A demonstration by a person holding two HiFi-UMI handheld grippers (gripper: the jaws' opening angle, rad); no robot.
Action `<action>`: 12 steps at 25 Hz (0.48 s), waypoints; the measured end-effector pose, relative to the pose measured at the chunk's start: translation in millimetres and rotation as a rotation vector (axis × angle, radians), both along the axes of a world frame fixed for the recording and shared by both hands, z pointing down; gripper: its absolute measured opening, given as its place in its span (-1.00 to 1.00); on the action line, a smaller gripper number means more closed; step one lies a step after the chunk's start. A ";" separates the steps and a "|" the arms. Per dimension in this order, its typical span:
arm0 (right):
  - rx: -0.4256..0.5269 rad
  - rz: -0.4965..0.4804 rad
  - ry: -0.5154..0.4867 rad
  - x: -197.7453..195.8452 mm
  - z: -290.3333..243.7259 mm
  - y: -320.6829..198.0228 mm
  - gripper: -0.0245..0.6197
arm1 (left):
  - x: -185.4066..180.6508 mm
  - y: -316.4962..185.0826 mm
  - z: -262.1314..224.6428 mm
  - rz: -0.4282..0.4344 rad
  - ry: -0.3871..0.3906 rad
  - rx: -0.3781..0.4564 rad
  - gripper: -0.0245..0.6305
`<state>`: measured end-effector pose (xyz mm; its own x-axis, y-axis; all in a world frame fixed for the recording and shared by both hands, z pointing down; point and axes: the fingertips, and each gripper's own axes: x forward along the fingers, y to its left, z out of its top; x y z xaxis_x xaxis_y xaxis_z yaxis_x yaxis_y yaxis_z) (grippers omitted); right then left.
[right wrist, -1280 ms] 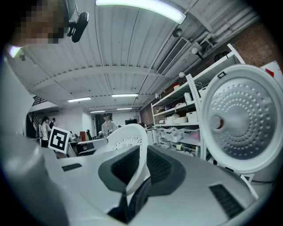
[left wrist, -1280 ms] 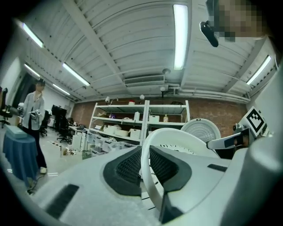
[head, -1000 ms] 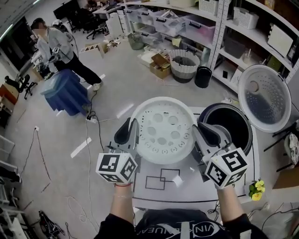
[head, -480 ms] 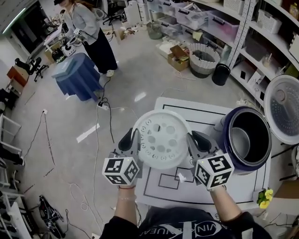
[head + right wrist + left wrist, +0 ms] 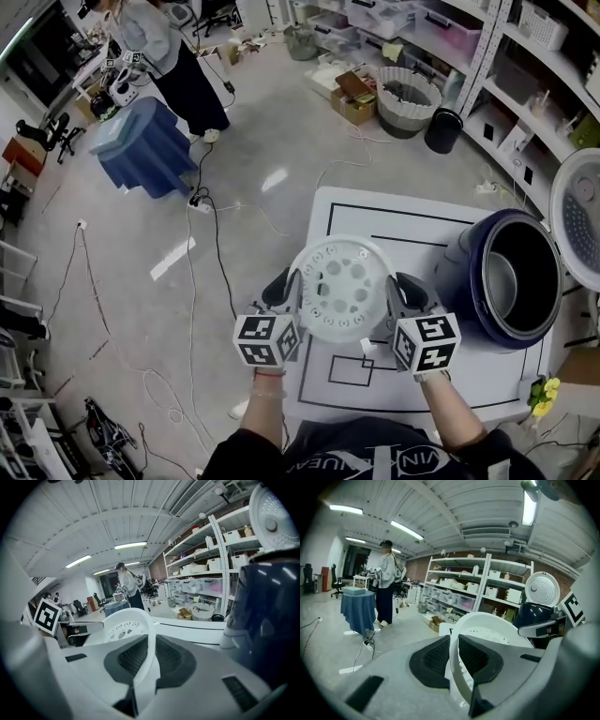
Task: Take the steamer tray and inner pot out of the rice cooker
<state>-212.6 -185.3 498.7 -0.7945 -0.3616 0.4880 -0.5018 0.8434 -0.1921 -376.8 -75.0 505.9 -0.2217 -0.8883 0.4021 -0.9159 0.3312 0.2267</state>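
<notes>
Grey floor (image 5: 244,141) with loose cables filled the left and top of the head view. A white table (image 5: 375,211) with black lines sat at the lower right. The round white steamer tray (image 5: 345,287), full of holes, was over the left part of the table. The left gripper (image 5: 289,287) pinched the tray's left rim, and the right gripper (image 5: 398,292) pinched its right rim. Both sets of tongs were narrow, shut tight on the thin edge. The dark blue rice cooker (image 5: 466,281) stood at the right, apart from the tray. Its lid (image 5: 579,220) was up and the shiny inner pot (image 5: 504,274) sat inside. A person (image 5: 159,42) stood by a blue covered stand (image 5: 141,150) in the upper left.
</notes>
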 end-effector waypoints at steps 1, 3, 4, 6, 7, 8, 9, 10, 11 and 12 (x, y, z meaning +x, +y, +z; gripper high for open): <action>-0.003 0.015 0.009 0.7 6.4 -3.4 -0.79 | 0.7 -3.7 6.5 0.014 0.006 -0.016 -0.77; -0.015 0.053 0.018 2.6 17.4 -10.7 -0.79 | 2.6 -11.3 18.1 0.041 0.022 -0.046 -0.77; -0.024 0.073 0.020 3.4 22.1 -14.1 -0.79 | 3.3 -14.8 23.1 0.053 0.027 -0.060 -0.77; -0.034 0.104 0.029 4.3 30.7 -19.5 -0.80 | 3.5 -20.7 32.0 0.071 0.031 -0.083 -0.77; -0.036 0.112 0.038 4.3 35.1 -21.4 -0.80 | 3.0 -23.1 36.0 0.078 0.033 -0.094 -0.77; -0.040 0.117 0.046 4.0 39.5 -23.0 -0.80 | 2.3 -25.2 39.6 0.083 0.037 -0.104 -0.77; -0.046 0.121 0.052 3.6 43.4 -24.5 -0.80 | 1.4 -27.3 42.8 0.088 0.040 -0.114 -0.77; -0.052 0.126 0.055 3.1 46.9 -26.3 -0.80 | 0.3 -29.7 45.7 0.091 0.041 -0.124 -0.77; -0.058 0.133 0.059 2.5 50.1 -28.4 -0.80 | -0.8 -32.4 48.4 0.096 0.040 -0.134 -0.77; -0.063 0.141 0.062 1.8 53.1 -30.5 -0.80 | -1.9 -35.3 50.9 0.101 0.036 -0.144 -0.77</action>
